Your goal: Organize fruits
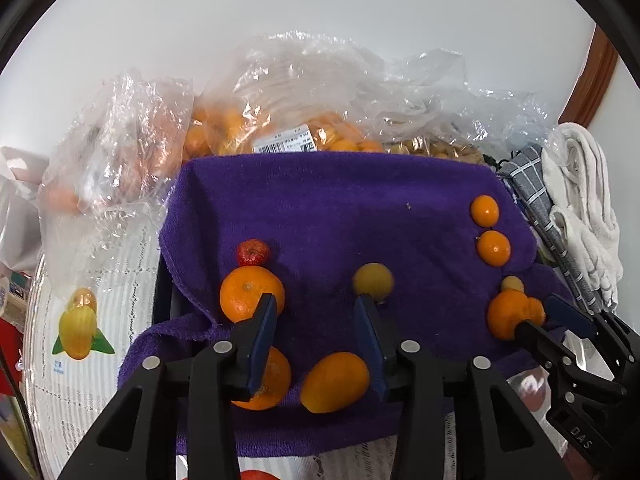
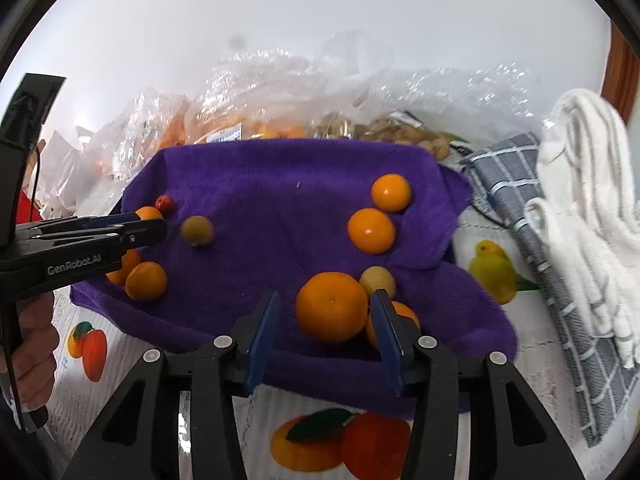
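A purple towel [image 1: 340,208] [image 2: 288,184] holds loose fruit. At its left lie two oranges [image 1: 246,296] [image 1: 268,380], an oval orange fruit [image 1: 334,382] and a small red fruit [image 1: 253,252]. A yellow-green fruit [image 1: 373,281] [image 2: 196,230] sits mid-towel, blurred. At the right lie two small oranges [image 1: 485,210] [image 1: 494,248], a pale fruit [image 2: 377,280] and a big orange [image 2: 332,307]. My left gripper [image 1: 316,308] is open and empty, low over the left fruits. My right gripper [image 2: 326,300] [image 1: 536,316] is open, its jaws either side of the big orange.
Clear plastic bags of oranges [image 1: 280,128] and pale round fruits [image 2: 400,132] stand behind the towel. A grey checked cloth [image 2: 520,208] and a white towel [image 2: 592,216] lie at the right. The tablecloth [image 2: 340,440] has printed fruit pictures.
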Tool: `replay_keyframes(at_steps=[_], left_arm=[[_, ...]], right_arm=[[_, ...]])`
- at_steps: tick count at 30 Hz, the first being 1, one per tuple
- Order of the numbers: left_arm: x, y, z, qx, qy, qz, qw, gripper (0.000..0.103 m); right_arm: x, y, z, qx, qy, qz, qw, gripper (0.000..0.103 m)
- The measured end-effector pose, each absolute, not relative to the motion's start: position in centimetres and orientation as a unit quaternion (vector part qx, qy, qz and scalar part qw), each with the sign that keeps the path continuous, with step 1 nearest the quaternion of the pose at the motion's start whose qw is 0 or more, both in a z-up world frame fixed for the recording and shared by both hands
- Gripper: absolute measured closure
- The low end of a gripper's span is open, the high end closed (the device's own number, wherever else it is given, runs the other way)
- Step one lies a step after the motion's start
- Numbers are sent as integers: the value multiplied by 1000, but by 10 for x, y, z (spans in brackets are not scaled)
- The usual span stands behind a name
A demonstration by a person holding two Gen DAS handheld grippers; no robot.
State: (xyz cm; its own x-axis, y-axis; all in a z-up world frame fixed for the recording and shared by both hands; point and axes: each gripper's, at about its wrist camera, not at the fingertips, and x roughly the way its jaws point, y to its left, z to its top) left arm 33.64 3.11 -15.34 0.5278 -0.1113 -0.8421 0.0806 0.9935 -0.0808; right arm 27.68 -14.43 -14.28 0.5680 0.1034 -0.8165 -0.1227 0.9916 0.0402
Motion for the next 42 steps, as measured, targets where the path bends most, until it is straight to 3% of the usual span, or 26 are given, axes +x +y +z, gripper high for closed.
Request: replay_keyframes(at_steps=[9, 16, 25, 32, 42], left_arm=[[296, 24, -104, -7, 433, -60, 900, 37], [239, 24, -82, -6, 416, -38, 908, 33], [156, 25, -44, -22, 366, -16, 930, 14], [106, 12, -24, -23, 326, -17, 945, 10], [72, -20, -16, 8, 295, -10, 955, 3]], right_arm=[[246, -161, -95, -22, 431, 25, 902, 54], [204, -177, -66, -16, 423, 4, 906, 53], [148, -195, -34, 4, 409, 5, 913, 33], [111, -204, -17, 4, 388, 2, 922, 12], [82, -225, -7, 14, 377, -19, 926, 4]])
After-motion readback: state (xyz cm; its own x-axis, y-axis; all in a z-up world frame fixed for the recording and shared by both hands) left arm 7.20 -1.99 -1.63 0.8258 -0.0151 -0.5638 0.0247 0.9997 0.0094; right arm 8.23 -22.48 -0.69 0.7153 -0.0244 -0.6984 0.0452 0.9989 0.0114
